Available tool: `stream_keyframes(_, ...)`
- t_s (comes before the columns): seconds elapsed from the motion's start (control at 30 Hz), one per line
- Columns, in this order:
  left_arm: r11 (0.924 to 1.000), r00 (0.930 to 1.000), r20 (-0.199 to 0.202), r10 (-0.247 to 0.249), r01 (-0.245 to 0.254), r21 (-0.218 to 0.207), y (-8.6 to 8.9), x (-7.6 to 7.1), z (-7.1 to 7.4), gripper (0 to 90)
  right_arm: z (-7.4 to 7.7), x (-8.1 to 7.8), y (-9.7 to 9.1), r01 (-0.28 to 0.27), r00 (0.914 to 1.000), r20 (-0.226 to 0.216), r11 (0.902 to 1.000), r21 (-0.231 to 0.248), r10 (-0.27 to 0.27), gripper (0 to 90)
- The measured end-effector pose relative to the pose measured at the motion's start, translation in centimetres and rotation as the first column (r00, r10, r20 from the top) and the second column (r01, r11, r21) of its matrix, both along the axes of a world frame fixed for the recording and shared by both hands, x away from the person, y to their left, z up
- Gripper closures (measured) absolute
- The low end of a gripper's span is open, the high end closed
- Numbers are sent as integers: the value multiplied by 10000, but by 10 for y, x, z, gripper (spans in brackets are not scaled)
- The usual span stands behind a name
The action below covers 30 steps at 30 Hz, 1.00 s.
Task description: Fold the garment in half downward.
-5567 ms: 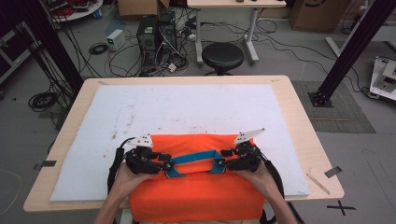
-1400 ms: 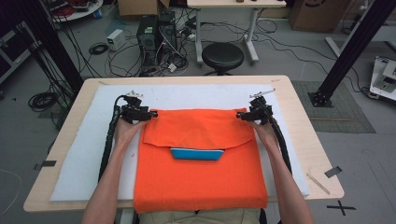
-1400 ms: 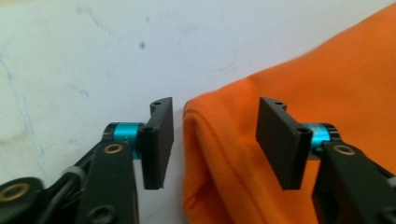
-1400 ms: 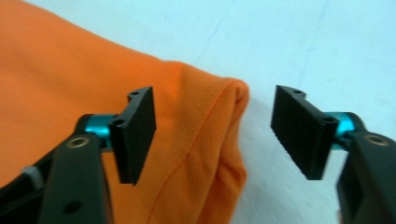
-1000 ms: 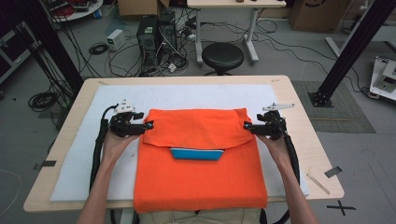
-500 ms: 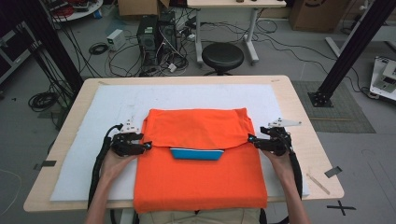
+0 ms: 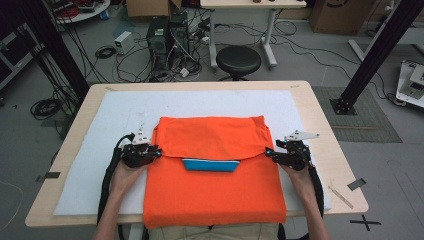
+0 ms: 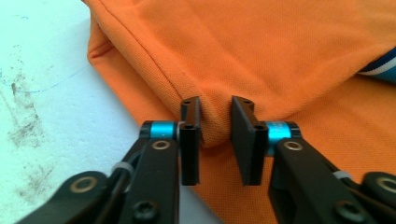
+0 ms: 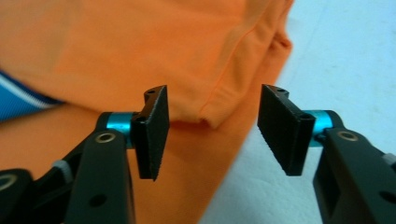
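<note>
An orange shirt (image 7: 215, 195) lies flat on the white mat (image 7: 95, 175), its far part folded over as a flap, with a blue striped collar (image 7: 210, 165) peeking out under the flap's near edge. My left gripper (image 7: 159, 152) is at the flap's left near corner. In the left gripper view its jaws (image 8: 215, 137) have just been closing and now pinch that folded corner of the shirt (image 8: 280, 56). My right gripper (image 7: 267, 152) is at the flap's right near corner. Its jaws (image 9: 212, 126) have just been closing but still stand apart, with the cloth corner (image 9: 210, 116) loose between them.
The mat covers most of the wooden table (image 7: 340, 165). A black stool (image 7: 238, 59), computer cases (image 7: 167, 40) and cables are on the floor beyond the far edge. Bare mat lies to the left, right and far side of the shirt.
Both grippers have come from the shirt's far corners toward the person along its sides, down to the flap's near corners. The shirt has stayed in place.
</note>
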<state>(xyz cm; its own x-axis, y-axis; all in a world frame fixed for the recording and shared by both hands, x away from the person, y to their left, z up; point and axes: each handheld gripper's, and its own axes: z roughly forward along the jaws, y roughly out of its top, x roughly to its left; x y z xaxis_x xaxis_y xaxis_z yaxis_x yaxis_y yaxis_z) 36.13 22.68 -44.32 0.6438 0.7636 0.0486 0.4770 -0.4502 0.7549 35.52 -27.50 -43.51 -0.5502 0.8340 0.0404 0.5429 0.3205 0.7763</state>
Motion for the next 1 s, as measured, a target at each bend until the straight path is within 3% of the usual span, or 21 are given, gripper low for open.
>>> stream_keyframes(0.3, 9999, 10000, 57, -6, 7, -146, 1, 0, 1, 813, -4, 3, 15, -233, 9997, 73, 9917, -1266, 244, 521)
stream_keyframes(0.43, 9999, 10000, 93, -36, 37, -162, 0, 0, 1, 813, -6, 8, 22, -424, 9991, 13, 9824, -1818, 434, 616)
stream_keyframes(0.6, 9993, 9998, 170, -95, 101, -359, 2, -2, 4, 820, -7, 9, 25, -735, 9972, -58, 9752, -2087, 740, 797)
stream_keyframes(0.7, 9978, 9995, 298, -144, 163, -649, 5, -6, 9, 822, -4, 8, 23, -702, 9975, -20, 9792, -1905, 712, 853)
stream_keyframes(0.87, 9950, 9979, 577, -303, 357, -936, 8, -17, 19, 826, 8, -3, 17, -671, 9967, 387, 9912, -1145, 719, 864)
stream_keyframes(1.0, 9928, 9965, 678, -489, 559, -1062, 10, -29, 24, 829, 11, -11, 10, -933, 9944, 422, 9925, -796, 968, 865)
